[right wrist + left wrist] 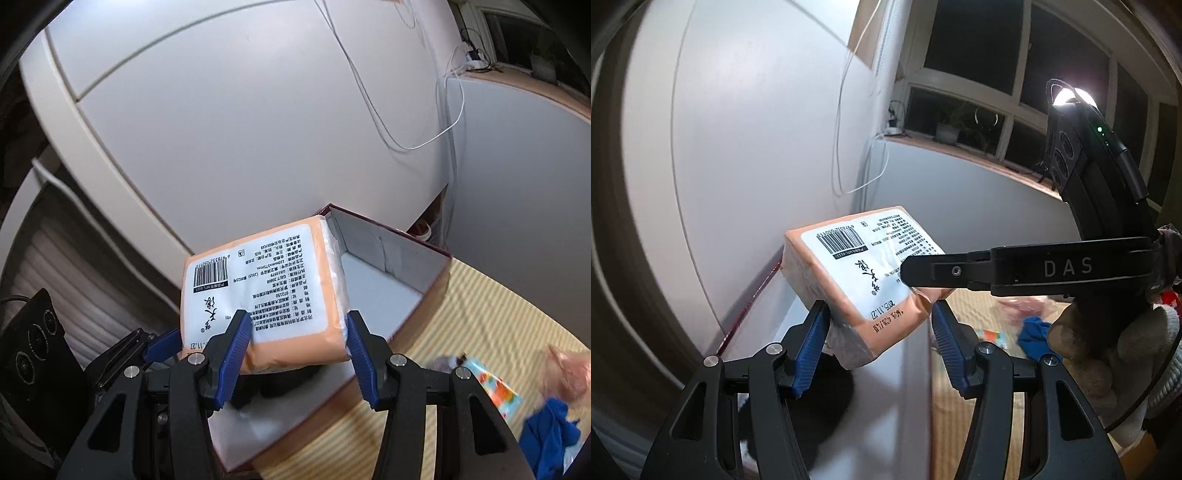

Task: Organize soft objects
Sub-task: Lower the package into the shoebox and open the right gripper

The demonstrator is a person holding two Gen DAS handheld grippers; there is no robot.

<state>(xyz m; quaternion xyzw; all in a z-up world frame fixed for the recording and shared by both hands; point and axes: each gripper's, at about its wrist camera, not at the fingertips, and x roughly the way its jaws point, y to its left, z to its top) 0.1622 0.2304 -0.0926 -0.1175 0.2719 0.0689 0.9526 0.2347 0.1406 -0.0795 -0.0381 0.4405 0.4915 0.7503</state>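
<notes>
Left gripper [881, 317] clamped the tissue pack's [857, 273] near end, its long axis running away from the jaws, above the box's [849, 373] white floor. Right gripper [295, 328] pinched the same pack [258, 291] above the box's [391, 258] near left corner.

The open box [388, 258] lies bare inside, hemmed behind by the white wall [258, 129].
</notes>
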